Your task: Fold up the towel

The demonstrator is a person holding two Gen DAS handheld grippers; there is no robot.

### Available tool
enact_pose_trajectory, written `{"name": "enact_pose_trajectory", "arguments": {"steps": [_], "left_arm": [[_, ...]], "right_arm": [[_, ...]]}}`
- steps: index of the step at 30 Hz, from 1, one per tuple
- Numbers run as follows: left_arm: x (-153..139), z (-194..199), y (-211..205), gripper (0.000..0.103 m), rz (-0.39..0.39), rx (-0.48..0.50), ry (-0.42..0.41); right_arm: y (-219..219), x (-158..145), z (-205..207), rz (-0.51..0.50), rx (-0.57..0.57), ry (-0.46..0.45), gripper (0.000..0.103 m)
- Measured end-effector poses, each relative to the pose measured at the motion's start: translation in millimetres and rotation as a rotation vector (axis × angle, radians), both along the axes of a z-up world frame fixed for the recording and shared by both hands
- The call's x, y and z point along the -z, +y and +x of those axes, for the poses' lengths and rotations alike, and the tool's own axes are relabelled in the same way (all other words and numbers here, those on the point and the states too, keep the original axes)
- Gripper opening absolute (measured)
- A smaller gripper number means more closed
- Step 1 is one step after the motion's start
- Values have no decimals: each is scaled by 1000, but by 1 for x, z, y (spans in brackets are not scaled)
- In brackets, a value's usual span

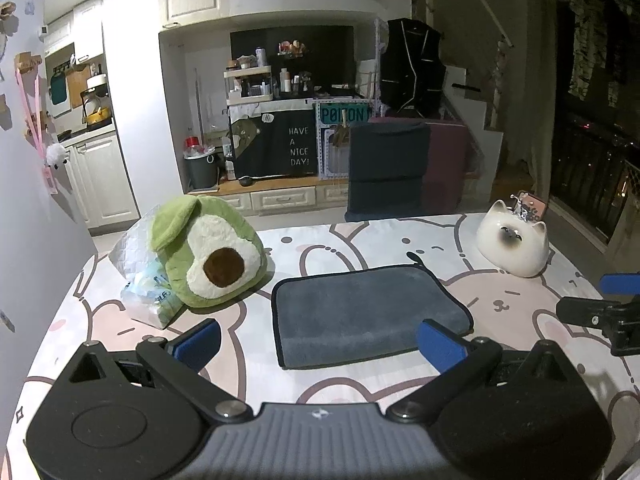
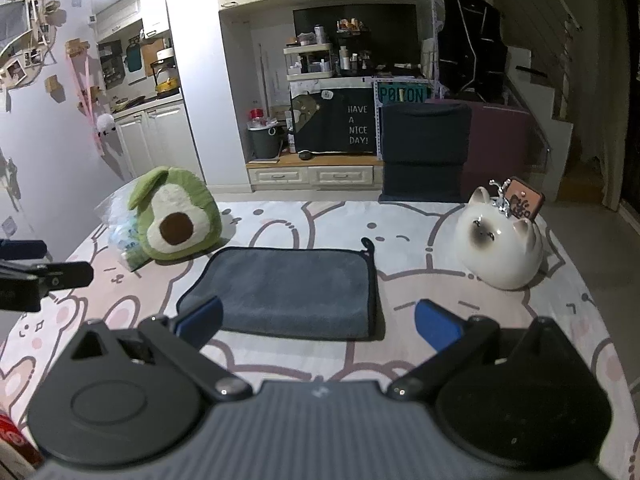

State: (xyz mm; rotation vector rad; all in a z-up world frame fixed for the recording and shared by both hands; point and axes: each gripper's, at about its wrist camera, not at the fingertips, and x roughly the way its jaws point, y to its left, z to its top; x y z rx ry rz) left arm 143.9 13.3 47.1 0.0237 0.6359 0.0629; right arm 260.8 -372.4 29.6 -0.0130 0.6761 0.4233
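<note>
Grey towel (image 1: 370,316) lies flat on the table (image 1: 520,360), on the pink cartoon-rabbit cloth, roughly centred in front of both grippers. It reads as a compact rectangle with a thick rounded edge along the near side, so it looks folded at least once already; how many layers, cannot tell. A small hanging loop (image 2: 367,245) sticks out at the far right corner. Judgement: task partly done, perhaps one more fold to halve it, or it may be near finished. Left gripper (image 1: 320,340) hangs over the near edge of the towel, jaws spread wide, nothing between them; its right pad sits just above the towel's near right corner, touching or not is unclear. Right gripper (image 2: 318,318) likewise released and empty, its left pad over the towel's near left corner. Each gripper shows at the margin of the other's view. Surroundings: avocado plush (image 1: 206,252) just beside the towel's far left corner, with a crinkly plastic bag (image 1: 146,280) behind and left of it; white ceramic cat (image 2: 500,240) to the right, apart from the towel. Plush is the likeliest obstacle if a fold swings leftward; cat leaves more room. Near edge unobstructed.
</note>
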Motion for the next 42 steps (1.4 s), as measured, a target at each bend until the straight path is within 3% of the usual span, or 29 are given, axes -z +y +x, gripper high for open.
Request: {"name": "enact_pose_trajectory", "arguments": {"steps": [24,42], "left_arm": [[-1,-75,-9,103,-3,12,-20],[12,-108,-13,103,-23,22,-1]], "right_arm": [[-6,-16,-87,-44,-34,-52,103],[-10,-14,-114,-39,-33,-30,103]]}}
